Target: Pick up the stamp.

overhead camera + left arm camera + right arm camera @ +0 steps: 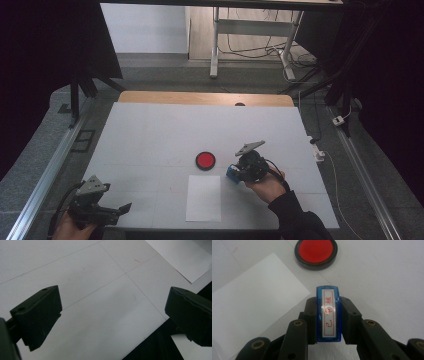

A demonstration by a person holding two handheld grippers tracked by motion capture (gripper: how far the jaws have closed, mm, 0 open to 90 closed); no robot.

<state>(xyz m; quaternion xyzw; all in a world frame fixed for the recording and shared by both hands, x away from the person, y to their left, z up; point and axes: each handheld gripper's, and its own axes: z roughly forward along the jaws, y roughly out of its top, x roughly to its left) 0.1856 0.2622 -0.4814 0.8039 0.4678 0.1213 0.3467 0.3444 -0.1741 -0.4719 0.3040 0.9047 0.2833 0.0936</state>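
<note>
Stamping seems to be the work in hand: the right gripper is holding a blue stamp between its two black jaws, which are pressing on the long sides of the stamp, so the white label with red characters is facing the camera in the right gripper view. In the high view this gripper is hanging over the table, just to the right of the upper corner of the white sheet of paper and near the round red ink pad, which is lying just beyond the sheet. The stamp is probably going first to the ink pad and then to the paper. To do this step well, the person is needing to keep the stamp straight between the jaws, bring it over the middle of the red pad, and press it down flat, not on one edge, so that the whole face is taking ink. The grip looks centred, which is helping against tilting. The left gripper is resting at the near left corner of the table, well apart from the paper, and its jaws are standing wide with nothing between them; it could be holding the sheet down later, because a light sheet may be lifting together with the stamp.
</note>
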